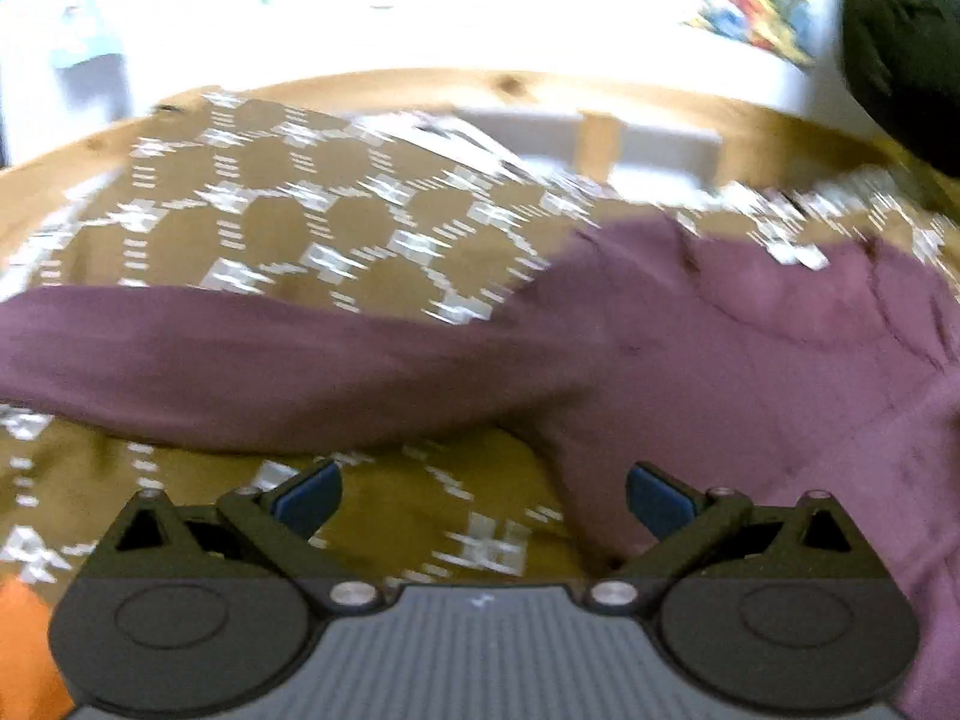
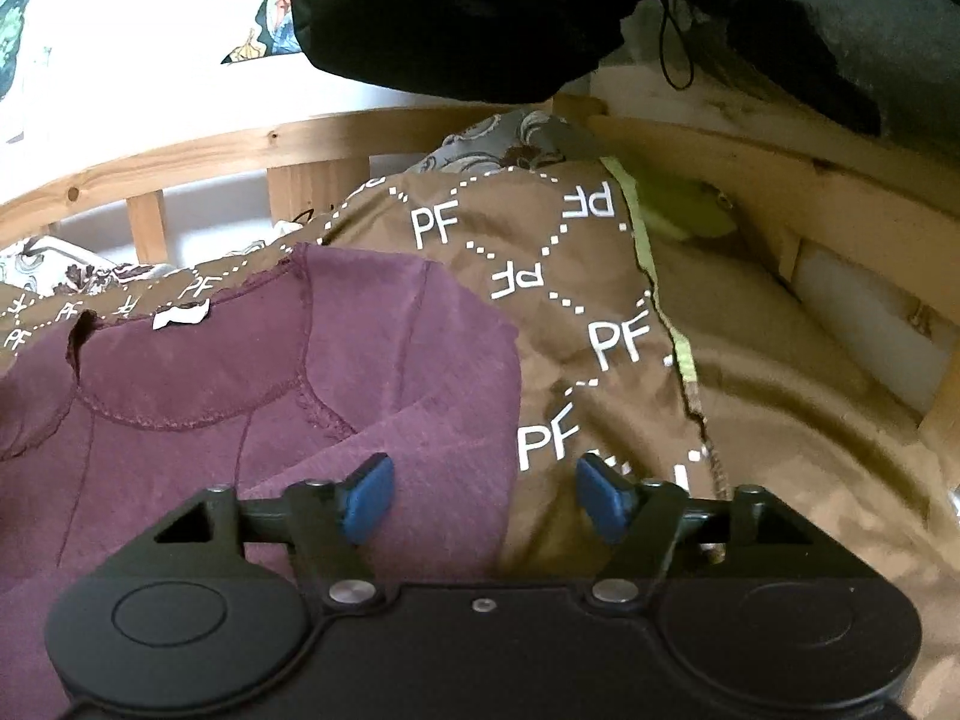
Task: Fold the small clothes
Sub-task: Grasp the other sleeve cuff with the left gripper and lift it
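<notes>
Hand-held grippers, two: left hand-held gripper (image 1: 483, 501) wide, empty; right hand-held gripper (image 2: 485, 498) wide, empty. One purple shirt (image 2: 252, 384) ahead on one brown patterned blanket (image 2: 600, 300).

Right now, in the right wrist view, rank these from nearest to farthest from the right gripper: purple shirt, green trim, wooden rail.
From the right gripper:
1. purple shirt, under the left finger.
2. green trim, right, mid-distance.
3. wooden rail, far back.

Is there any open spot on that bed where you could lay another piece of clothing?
Free: plain tan sheet between the brown PF-patterned cloth and wooden bed frame. Crowded: the maroon long-sleeved top sprawls over the patterned cloth, sleeve outstretched.
</notes>
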`<state>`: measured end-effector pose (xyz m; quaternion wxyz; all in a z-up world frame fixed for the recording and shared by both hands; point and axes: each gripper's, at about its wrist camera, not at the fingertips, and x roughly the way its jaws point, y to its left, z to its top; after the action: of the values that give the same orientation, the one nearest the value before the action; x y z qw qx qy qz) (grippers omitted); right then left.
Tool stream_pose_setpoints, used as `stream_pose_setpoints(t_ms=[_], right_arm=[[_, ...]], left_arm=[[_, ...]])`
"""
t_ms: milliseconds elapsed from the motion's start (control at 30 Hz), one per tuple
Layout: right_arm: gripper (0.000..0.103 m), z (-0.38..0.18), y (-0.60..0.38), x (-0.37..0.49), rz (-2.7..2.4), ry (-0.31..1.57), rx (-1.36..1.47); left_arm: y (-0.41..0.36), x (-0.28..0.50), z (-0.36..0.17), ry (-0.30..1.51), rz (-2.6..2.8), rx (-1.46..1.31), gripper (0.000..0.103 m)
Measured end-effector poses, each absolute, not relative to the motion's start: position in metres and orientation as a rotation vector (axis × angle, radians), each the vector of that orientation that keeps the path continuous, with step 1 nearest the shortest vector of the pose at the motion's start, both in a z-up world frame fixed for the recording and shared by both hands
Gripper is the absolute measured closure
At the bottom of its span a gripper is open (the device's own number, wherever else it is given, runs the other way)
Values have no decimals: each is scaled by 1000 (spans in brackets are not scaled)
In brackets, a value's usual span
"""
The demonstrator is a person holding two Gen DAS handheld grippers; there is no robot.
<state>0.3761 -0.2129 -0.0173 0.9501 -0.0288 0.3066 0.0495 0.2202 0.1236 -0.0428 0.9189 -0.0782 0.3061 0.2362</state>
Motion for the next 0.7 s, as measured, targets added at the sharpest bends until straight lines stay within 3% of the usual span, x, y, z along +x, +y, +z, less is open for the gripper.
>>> stream_pose_setpoints(t_ms=[67, 167, 600, 700], right_arm=[[15, -16, -210, 372, 95, 612, -29], [2, -9, -202, 356, 133, 566, -5], [1, 11, -134, 315, 368, 473, -188], [1, 10, -125, 310, 400, 494, -187]], left_arm=[[144, 205, -35, 593, 540, -210, 0], [171, 179, -25, 516, 650, -265, 0], [276, 134, -5, 427, 1073, -434, 1], [284, 142, 0, 417, 1099, -446, 11]])
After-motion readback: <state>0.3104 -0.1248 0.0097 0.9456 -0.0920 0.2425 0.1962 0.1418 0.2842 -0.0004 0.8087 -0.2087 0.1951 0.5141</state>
